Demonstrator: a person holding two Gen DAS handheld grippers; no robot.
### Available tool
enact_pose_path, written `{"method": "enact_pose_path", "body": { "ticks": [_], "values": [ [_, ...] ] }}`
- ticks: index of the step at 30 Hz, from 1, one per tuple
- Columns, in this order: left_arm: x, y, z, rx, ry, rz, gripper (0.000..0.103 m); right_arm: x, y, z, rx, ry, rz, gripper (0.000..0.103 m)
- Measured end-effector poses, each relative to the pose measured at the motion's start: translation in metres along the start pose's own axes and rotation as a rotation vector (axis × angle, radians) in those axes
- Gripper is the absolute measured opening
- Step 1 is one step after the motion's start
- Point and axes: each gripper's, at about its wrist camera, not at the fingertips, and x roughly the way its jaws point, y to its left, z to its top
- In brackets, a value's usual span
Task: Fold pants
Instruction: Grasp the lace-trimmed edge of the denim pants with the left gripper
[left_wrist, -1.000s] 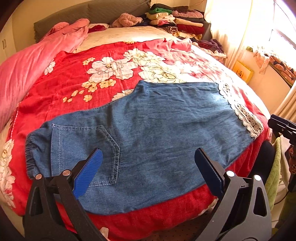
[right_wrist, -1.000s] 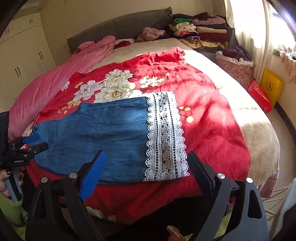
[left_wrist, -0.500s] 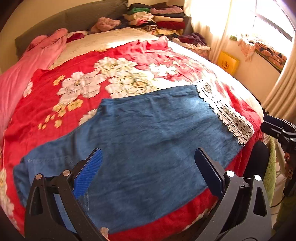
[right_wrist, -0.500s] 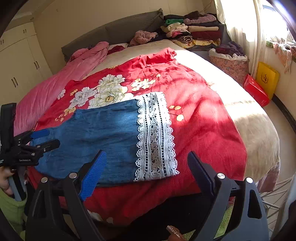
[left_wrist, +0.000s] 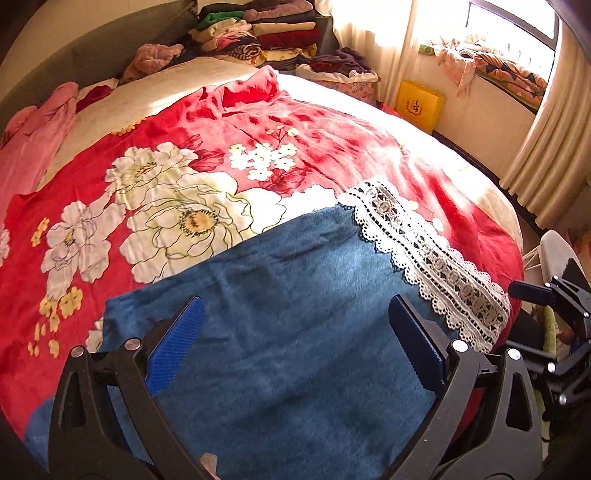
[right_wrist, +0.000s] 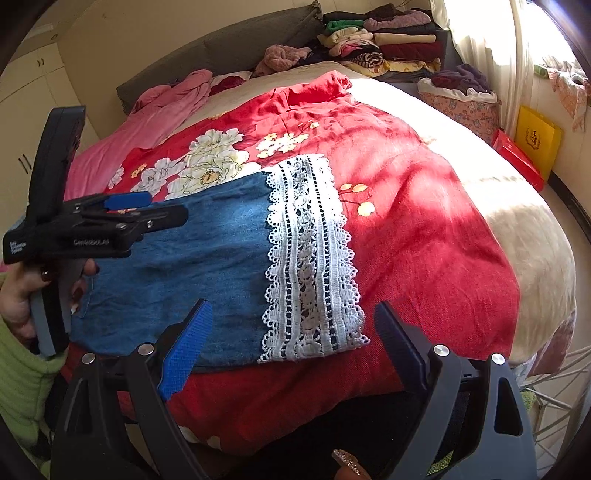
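Blue denim pants (left_wrist: 295, 288) lie flat across a red floral blanket (left_wrist: 314, 140) on the bed, their white lace hem (left_wrist: 424, 258) at the right end. My left gripper (left_wrist: 295, 306) hovers open over the middle of the leg with nothing between its blue pads. In the right wrist view the pants (right_wrist: 184, 266) run leftward from the lace hem (right_wrist: 310, 258). My right gripper (right_wrist: 291, 308) stands open just in front of the hem's near edge, holding nothing. The left gripper (right_wrist: 159, 208) shows there above the denim, held by a hand. The right gripper (left_wrist: 528, 291) shows at the left view's right edge.
A pink quilt (right_wrist: 147, 118) lies along the bed's left side. Folded clothes (right_wrist: 384, 40) are stacked behind the bed's head. A floral laundry basket (right_wrist: 461, 99), a red box (right_wrist: 517, 158) and a yellow bag (right_wrist: 537, 136) stand on the floor at the right, by the curtains.
The left gripper has travelled along the pants from the pocket end toward the lace hem and rolled a little. The right gripper has sunk slightly toward the hem. Both stay open.
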Motion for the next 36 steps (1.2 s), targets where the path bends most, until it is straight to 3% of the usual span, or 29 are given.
{"method": "enact_pose_path", "body": {
  "ticks": [9,10,14,17,20,21,22,23,25,30,32,33,36],
  "values": [
    [0.047,-0.007,0.032,0.083,0.042,-0.02,0.093,0.018,0.003,-0.001,-0.008,0.027,0.012,0.087],
    [0.054,-0.007,0.034,0.092,0.054,-0.021,0.092,0.018,0.003,-0.001,-0.009,0.024,0.019,0.079],
    [0.077,-0.008,0.041,0.093,0.094,-0.078,0.063,0.017,0.003,0.002,-0.018,0.002,0.026,0.075],
    [0.086,-0.014,0.042,0.09,0.106,-0.134,0.062,0.026,-0.003,0.003,0.012,0.023,0.011,0.075],
    [0.089,-0.022,0.045,0.125,0.111,-0.129,0.062,0.034,-0.005,0.003,0.018,0.036,0.024,0.075],
    [0.089,-0.022,0.046,0.126,0.108,-0.14,0.062,0.035,-0.005,0.003,0.02,0.037,0.029,0.073],
    [0.09,-0.022,0.047,0.123,0.104,-0.153,0.06,0.034,-0.006,0.004,0.029,0.031,0.029,0.06],
    [0.091,-0.021,0.048,0.116,0.104,-0.172,0.051,0.032,-0.009,0.004,0.042,0.018,0.047,0.049],
    [0.092,-0.023,0.049,0.116,0.115,-0.186,0.041,0.029,-0.014,0.005,0.069,-0.001,0.083,0.042],
    [0.09,-0.028,0.049,0.136,0.097,-0.198,0.04,0.034,-0.01,0.007,0.06,0.011,0.081,0.042],
    [0.094,-0.027,0.046,0.129,0.098,-0.203,0.04,0.035,-0.005,0.007,0.044,0.015,0.106,0.03],
    [0.095,-0.026,0.045,0.125,0.099,-0.202,0.04,0.037,-0.004,0.007,0.043,0.02,0.119,0.03],
    [0.092,-0.026,0.045,0.125,0.097,-0.177,0.021,0.038,-0.002,0.008,0.053,0.018,0.129,0.028]
  ]
}}
